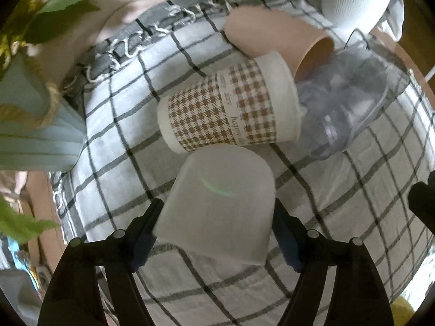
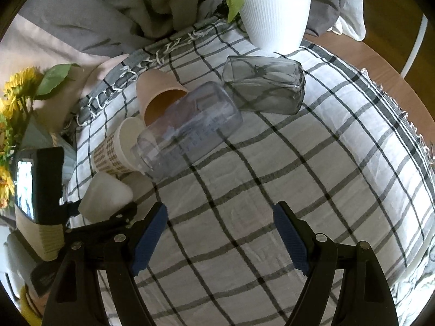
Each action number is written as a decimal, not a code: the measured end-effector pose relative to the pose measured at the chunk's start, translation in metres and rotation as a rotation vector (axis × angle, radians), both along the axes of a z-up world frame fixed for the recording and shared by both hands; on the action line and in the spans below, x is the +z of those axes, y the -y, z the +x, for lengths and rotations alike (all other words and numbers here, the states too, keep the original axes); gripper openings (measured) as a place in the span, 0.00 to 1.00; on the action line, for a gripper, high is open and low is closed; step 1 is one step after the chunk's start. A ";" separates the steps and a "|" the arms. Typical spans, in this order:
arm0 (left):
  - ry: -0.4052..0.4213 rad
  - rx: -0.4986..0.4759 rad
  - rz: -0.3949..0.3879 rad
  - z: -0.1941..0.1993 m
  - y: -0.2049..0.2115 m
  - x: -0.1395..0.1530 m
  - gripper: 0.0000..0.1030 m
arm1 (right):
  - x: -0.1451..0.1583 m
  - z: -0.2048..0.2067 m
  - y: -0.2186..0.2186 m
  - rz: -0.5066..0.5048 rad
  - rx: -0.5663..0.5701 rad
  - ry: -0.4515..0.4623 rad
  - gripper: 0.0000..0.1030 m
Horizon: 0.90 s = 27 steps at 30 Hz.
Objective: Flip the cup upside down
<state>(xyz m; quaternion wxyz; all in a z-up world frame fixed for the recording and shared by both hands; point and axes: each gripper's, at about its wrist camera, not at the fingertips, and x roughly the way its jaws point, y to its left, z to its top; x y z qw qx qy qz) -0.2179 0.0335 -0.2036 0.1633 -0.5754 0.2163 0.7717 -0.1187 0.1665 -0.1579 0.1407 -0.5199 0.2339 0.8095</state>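
From the left wrist view, the left tool (image 1: 217, 233) has its two blue-padded fingers (image 1: 145, 233) closed against the sides of a frosted white translucent plastic cup (image 1: 220, 203), held near the camera with its closed base pointing away and its rim toward the lens, above the grey-and-white checked cloth (image 1: 326, 217) covering the surface. The likely risk is a slip: the cup wall is smooth and tapered, so a turn of the wrist could squeeze it out of the pads, or its base could knock the houndstooth-patterned paper cup (image 1: 231, 111) lying on its side just beyond, which touches a pink paper cup (image 1: 274, 38) and a clear plastic jar (image 1: 350, 106). From the right wrist view, the right tool (image 2: 218, 233) hangs wide open and holds nothing, over bare cloth, well clear of the cluster; the frosted cup sits at near left in the left tool's grip.
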 end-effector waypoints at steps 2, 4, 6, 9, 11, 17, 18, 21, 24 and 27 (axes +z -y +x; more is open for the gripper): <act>-0.021 0.024 0.011 0.007 0.000 0.010 0.72 | 0.003 0.001 -0.002 0.009 0.020 -0.009 0.78; -0.037 0.054 0.038 0.014 0.002 0.023 0.71 | 0.005 0.003 -0.006 0.015 0.043 -0.008 0.78; -0.050 0.077 0.064 0.023 0.001 0.032 0.69 | 0.008 0.005 -0.010 0.014 0.065 -0.013 0.78; -0.057 0.111 0.104 0.036 -0.002 0.042 0.69 | 0.013 0.012 -0.020 0.019 0.076 -0.026 0.78; -0.061 0.130 0.126 0.044 -0.007 0.046 0.69 | 0.015 0.015 -0.025 0.023 0.078 -0.031 0.78; -0.036 0.168 0.177 0.076 -0.018 0.058 0.69 | 0.025 0.029 -0.043 0.028 0.113 -0.051 0.78; -0.029 0.169 0.180 0.082 -0.022 0.059 0.69 | 0.027 0.032 -0.046 0.027 0.117 -0.053 0.78; 0.002 0.178 0.175 0.098 -0.032 0.058 0.69 | 0.030 0.045 -0.056 0.018 0.136 -0.049 0.78; 0.049 0.176 0.182 0.114 -0.045 0.054 0.69 | 0.030 0.059 -0.068 0.006 0.144 -0.042 0.78; 0.110 0.167 0.204 0.128 -0.061 0.046 0.69 | 0.029 0.074 -0.078 0.011 0.158 -0.032 0.78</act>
